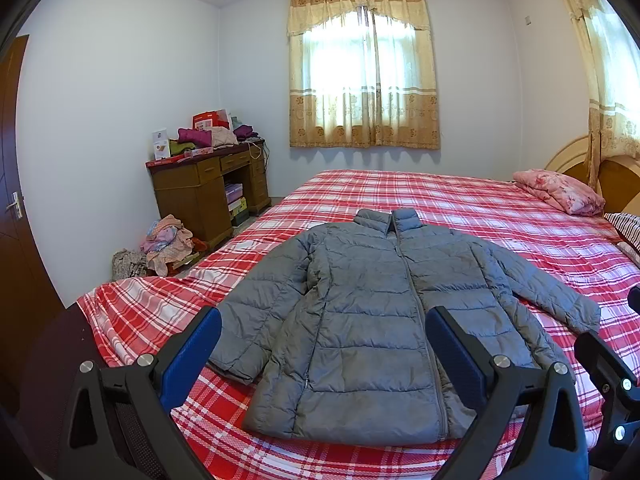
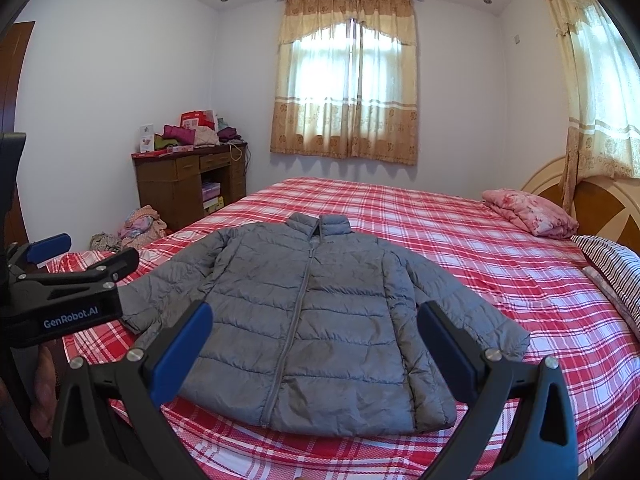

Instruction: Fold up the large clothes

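Observation:
A grey quilted puffer jacket (image 1: 360,320) lies flat and zipped, front up, on the red plaid bed (image 1: 480,208), collar away from me and both sleeves spread out. It also shows in the right wrist view (image 2: 312,320). My left gripper (image 1: 324,344) is open and empty, held above the jacket's hem near the bed's front edge. My right gripper (image 2: 316,340) is open and empty, also above the hem, to the right of the left one. The left gripper also shows at the left edge of the right wrist view (image 2: 76,256).
A folded pink quilt (image 2: 528,212) and a striped pillow (image 2: 612,260) lie by the headboard at the right. A wooden desk (image 1: 208,192) piled with clothes stands at the far left wall. A heap of clothes (image 1: 168,244) lies on the floor beside it. A door (image 1: 16,200) is at the left.

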A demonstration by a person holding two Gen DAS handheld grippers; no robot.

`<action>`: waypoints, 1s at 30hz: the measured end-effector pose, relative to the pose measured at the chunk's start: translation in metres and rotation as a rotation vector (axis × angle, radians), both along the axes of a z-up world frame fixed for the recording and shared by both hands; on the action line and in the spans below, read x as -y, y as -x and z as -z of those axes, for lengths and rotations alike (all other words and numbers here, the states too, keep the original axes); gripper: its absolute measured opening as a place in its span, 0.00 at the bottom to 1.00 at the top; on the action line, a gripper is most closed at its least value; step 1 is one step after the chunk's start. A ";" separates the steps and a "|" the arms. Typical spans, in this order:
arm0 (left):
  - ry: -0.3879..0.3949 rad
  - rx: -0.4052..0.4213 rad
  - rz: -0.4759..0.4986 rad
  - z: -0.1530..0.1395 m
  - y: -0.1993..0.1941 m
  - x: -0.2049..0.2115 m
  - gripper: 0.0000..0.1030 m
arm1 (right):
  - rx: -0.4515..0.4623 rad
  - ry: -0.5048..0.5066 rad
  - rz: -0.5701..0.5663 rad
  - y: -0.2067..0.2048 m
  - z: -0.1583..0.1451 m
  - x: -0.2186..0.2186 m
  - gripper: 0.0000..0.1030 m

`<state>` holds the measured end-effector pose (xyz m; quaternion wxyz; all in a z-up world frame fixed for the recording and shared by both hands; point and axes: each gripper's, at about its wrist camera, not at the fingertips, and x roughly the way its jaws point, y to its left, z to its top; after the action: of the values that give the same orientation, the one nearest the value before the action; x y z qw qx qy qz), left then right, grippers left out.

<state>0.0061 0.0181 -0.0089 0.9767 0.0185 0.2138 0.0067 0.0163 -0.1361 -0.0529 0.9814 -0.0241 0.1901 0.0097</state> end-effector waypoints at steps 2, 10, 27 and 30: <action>-0.001 0.000 -0.001 0.001 0.000 -0.001 0.99 | 0.001 0.000 -0.001 0.000 0.000 0.000 1.00; -0.001 -0.002 -0.003 0.002 -0.001 -0.003 0.99 | -0.001 0.000 0.000 0.000 0.001 0.000 1.00; -0.003 -0.002 -0.004 0.001 -0.001 -0.003 0.99 | -0.005 -0.001 -0.001 -0.001 0.003 -0.001 1.00; -0.003 -0.002 -0.004 0.001 -0.002 -0.003 0.99 | -0.005 0.000 -0.001 -0.001 0.003 -0.001 1.00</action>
<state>0.0076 0.0210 -0.0103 0.9764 0.0195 0.2150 0.0091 0.0170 -0.1354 -0.0561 0.9810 -0.0241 0.1923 0.0103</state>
